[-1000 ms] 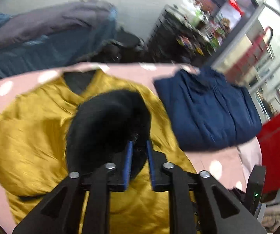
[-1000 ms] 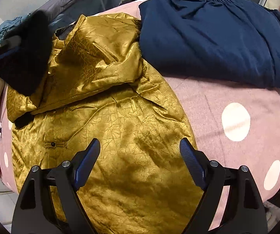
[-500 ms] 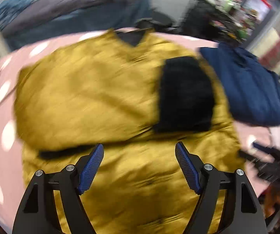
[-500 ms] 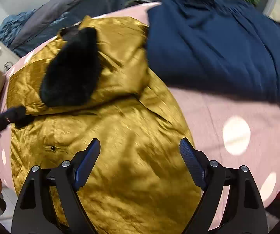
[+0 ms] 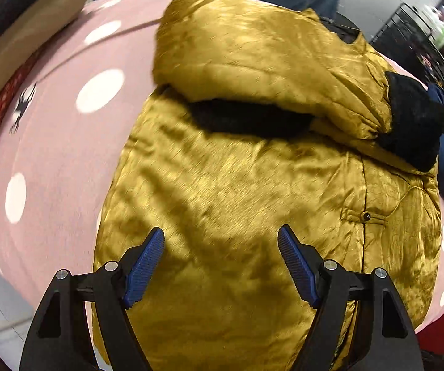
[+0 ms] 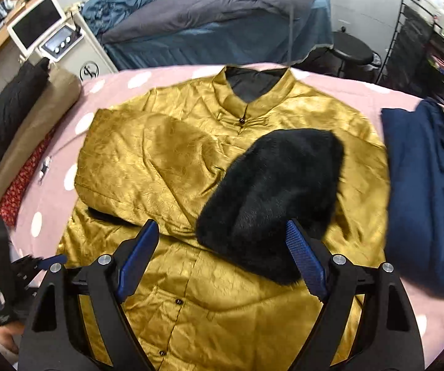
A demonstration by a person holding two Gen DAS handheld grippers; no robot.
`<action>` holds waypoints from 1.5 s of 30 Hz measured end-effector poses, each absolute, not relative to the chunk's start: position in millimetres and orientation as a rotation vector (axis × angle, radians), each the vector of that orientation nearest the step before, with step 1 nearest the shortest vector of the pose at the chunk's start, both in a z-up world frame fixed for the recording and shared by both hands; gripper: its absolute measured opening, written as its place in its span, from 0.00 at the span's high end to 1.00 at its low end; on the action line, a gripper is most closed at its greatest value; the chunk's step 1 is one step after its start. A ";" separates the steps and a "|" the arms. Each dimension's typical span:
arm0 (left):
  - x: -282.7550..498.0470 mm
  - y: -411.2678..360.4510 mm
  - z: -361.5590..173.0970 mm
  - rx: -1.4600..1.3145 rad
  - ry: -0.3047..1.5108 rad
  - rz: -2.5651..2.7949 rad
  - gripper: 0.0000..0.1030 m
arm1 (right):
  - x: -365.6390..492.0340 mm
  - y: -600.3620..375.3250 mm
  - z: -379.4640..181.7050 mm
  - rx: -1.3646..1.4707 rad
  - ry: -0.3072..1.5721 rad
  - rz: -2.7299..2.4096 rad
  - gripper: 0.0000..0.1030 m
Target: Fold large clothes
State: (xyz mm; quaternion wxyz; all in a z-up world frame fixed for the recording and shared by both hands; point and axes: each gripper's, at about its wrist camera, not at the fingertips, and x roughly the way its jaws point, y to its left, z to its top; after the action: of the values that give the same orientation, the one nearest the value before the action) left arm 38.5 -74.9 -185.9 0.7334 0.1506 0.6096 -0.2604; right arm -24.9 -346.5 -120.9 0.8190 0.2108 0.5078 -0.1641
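Observation:
A gold satin jacket lies flat, front up, on the pink dotted cover; it also shows in the left wrist view. Both sleeves are folded across its chest. One black fur cuff lies on the chest near the right side; the other cuff peeks out under the folded left sleeve. My right gripper is open and empty just above the jacket's front, below the fur cuff. My left gripper is open and empty over the jacket's lower left part.
A folded navy garment lies on the cover right of the jacket. Brown, black and red folded fabrics are stacked at the left edge. A bed with grey and blue covers and a black stool stand behind.
My left gripper let go of the black fur cuff, which now lies on the jacket's chest, and moved down and left. My right gripper swung to face the jacket head-on.

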 end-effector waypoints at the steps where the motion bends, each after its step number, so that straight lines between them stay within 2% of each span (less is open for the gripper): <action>1: 38.6 -70.9 -186.8 0.321 1.346 -0.567 0.28 | -22.3 -349.1 -127.2 0.443 1.102 -0.363 0.20; 6: 35.4 -60.3 -188.1 0.302 1.357 -0.551 0.27 | -20.8 -378.2 -182.0 0.470 1.259 -0.421 0.19; 10: 34.5 -60.5 -186.4 0.315 1.352 -0.548 0.26 | -32.6 -395.8 -204.2 0.629 1.258 -0.427 0.18; 14: 36.3 -66.5 -189.0 0.321 1.351 -0.540 0.22 | -35.9 -392.9 -201.2 0.641 1.248 -0.440 0.17; 19: 40.3 -76.3 -186.9 0.333 1.334 -0.547 0.19 | -55.4 -385.3 -171.1 0.667 1.167 -0.467 0.17; 29: 38.3 -86.1 -192.2 0.431 1.312 -0.604 0.16 | -166.5 -371.0 -179.5 0.724 1.236 -0.566 0.17; 35: 39.0 -62.3 -203.3 0.468 1.314 -0.597 0.16 | -242.9 -372.5 -199.4 0.807 1.291 -0.667 0.17; 45: 59.7 0.6 -207.1 0.418 1.323 -0.547 0.16 | -290.2 -350.1 -200.7 0.818 1.310 -0.628 0.17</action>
State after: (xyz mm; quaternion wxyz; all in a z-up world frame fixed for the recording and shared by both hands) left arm 59.7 0.6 -207.1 0.7347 0.1901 0.6018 -0.2489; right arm -290.2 -350.1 -200.7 0.6721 0.3631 0.5819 -0.2788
